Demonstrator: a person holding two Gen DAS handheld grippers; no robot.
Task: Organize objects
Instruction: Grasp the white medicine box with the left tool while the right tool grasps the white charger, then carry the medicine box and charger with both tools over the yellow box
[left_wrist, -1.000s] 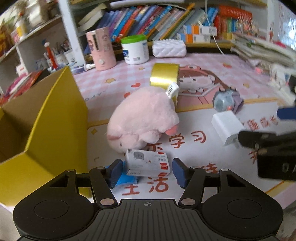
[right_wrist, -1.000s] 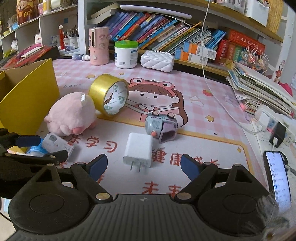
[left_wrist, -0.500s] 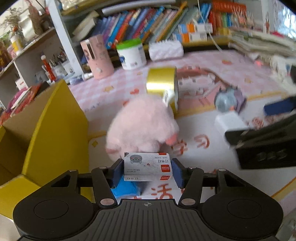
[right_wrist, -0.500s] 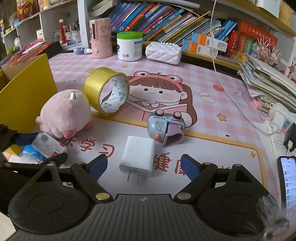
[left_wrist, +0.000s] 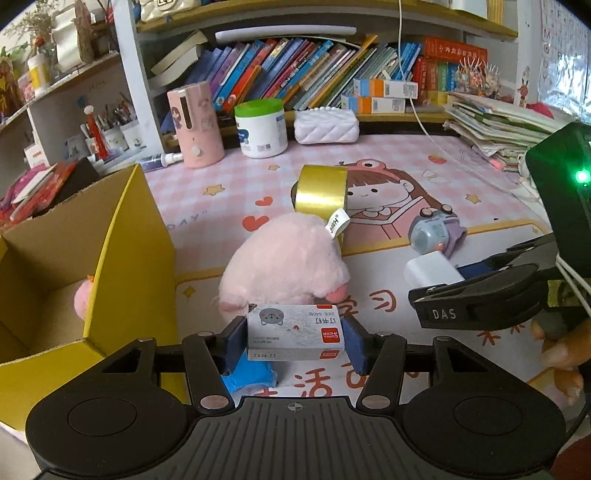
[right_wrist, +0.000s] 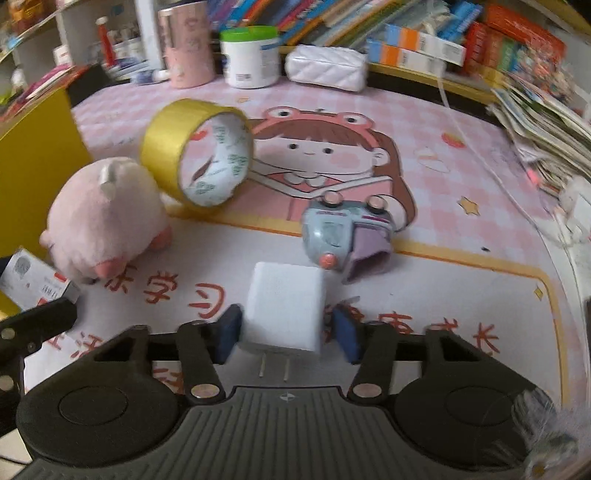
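the left gripper (left_wrist: 295, 341) clamps the staple box (left_wrist: 295, 331) for the yellow carton (left_wrist: 110, 280) at nine o'clock, while the right gripper (right_wrist: 284, 332), jaws just closing, brackets the white charger (right_wrist: 284, 308) without a clear squeeze.

Your left wrist view sits low and close over the surface (left_wrist: 207, 192), facing the bookshelf (left_wrist: 314, 74), yellow cardboard box (left_wrist: 122, 258) at its left. Your right wrist view looks steeper down, closer, same direction. Both share the fluffy pink plush pig (left_wrist: 284, 262) (right_wrist: 103, 214), gold tape roll (left_wrist: 321, 192) (right_wrist: 166, 136) and white plug charger (left_wrist: 428, 269) (right_wrist: 284, 306).
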